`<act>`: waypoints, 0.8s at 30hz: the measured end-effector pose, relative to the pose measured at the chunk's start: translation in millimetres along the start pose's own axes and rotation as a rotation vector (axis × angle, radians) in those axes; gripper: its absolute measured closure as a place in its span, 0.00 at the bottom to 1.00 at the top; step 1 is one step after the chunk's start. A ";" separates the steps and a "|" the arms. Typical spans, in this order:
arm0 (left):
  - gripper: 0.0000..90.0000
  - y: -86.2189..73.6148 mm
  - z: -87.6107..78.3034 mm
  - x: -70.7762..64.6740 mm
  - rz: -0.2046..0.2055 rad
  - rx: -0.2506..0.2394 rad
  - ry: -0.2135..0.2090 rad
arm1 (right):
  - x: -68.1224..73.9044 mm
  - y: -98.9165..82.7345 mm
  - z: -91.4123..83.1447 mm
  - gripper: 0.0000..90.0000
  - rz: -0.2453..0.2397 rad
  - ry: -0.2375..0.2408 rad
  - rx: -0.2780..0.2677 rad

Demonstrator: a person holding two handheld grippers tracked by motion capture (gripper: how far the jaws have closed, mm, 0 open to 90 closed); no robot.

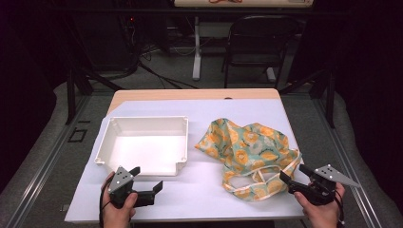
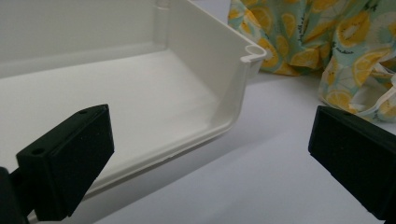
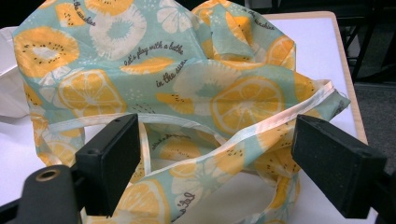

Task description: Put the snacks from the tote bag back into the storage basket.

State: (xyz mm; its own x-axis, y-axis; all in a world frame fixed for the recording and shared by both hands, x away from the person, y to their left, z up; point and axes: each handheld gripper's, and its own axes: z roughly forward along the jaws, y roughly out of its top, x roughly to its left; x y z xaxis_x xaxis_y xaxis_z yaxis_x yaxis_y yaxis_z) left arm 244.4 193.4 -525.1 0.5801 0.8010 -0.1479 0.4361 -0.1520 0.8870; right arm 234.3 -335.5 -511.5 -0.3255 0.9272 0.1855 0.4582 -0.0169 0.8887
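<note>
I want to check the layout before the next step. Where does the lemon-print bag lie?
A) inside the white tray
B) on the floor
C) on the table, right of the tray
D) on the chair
C: the bag lies crumpled on the table, to the right of the tray, not in it.

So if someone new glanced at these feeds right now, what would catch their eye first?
Probably the crumpled lemon-print cloth bag, bright yellow and teal on the right half of the table. Next, the empty white tray to its left. The right gripper sits open at the bag's near edge with a strap between its jaws, not pinched; the left gripper is open by the tray's near right corner.
</note>
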 end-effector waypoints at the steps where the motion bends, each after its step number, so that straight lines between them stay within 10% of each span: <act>1: 0.00 1.0 2.6 -3.3 0.008 0.003 -0.001 | 0.4 -0.1 0.4 0.17 0.002 -0.001 -0.001; 11: 0.02 8.3 31.2 -33.1 0.056 0.028 -0.073 | -1.0 -2.7 6.8 0.21 0.034 -0.037 0.045; 24: 0.07 32.1 71.5 -86.6 0.130 0.018 -0.183 | -4.5 -8.6 13.9 0.61 0.066 -0.001 0.101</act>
State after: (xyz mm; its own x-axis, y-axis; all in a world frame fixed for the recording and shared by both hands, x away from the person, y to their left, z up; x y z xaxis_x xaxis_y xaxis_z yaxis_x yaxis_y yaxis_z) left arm 257.3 77.7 -515.1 0.7468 0.6557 -0.1114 0.3608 -0.2586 0.8961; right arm 243.2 -334.3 -525.8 -0.2914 0.9255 0.2419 0.5597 -0.0401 0.8277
